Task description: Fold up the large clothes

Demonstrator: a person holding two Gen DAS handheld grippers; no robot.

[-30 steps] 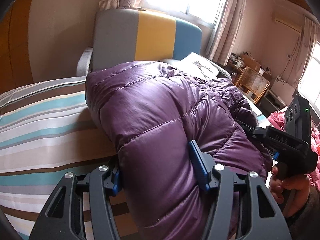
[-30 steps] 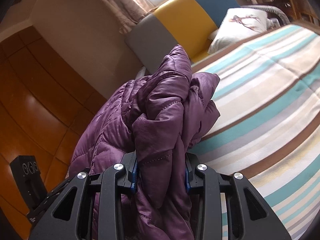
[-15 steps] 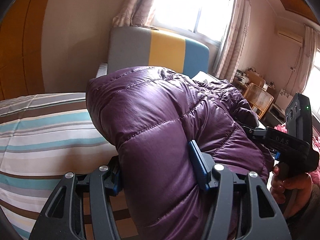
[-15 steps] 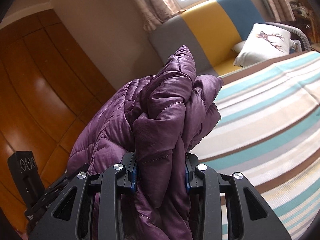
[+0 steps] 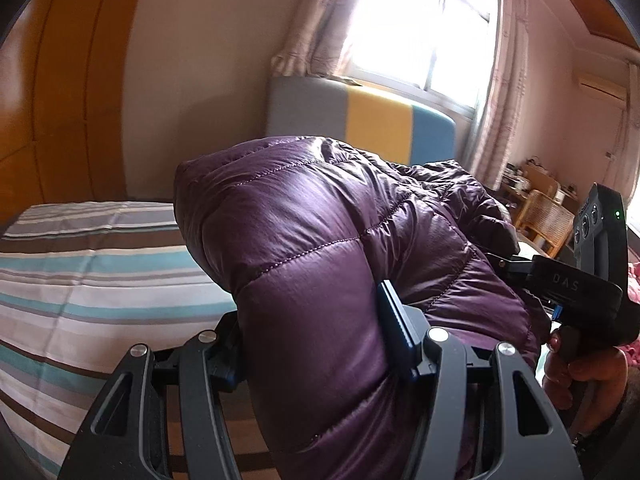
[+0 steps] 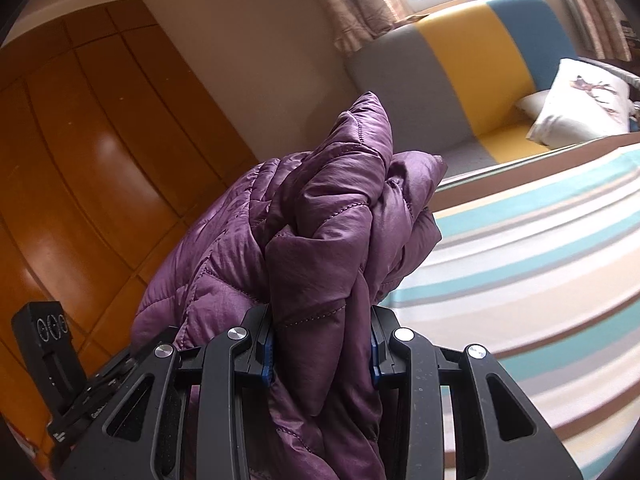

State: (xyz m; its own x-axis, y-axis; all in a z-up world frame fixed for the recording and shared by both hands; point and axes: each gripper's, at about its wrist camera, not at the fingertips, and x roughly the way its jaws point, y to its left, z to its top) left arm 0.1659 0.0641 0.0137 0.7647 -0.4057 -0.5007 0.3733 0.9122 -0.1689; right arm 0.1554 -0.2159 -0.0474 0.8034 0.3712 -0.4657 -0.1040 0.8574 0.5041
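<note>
Gripping purple down jacket (image 5: 312, 248) at both ends: left tongs (image 5: 316, 344) and right tongs (image 6: 322, 348) clamped on it, long axis spanning between them above striped bed (image 6: 520, 280).

I see a striped bedspread (image 6: 540, 264) below, with a grey, yellow and blue sofa (image 5: 360, 128) beyond it under a curtained window (image 5: 420, 40). A white pillow (image 6: 580, 104) lies on the sofa, and orange wooden wardrobe doors (image 6: 80, 160) line the wall.

Glossy purple quilted down jacket (image 5: 320, 240), bunched and puffed in thick folds, lifted above my striped bed cover, one padded roll pinched between my left tongs, a crumpled peaked bundle (image 6: 332, 248) between my right.
</note>
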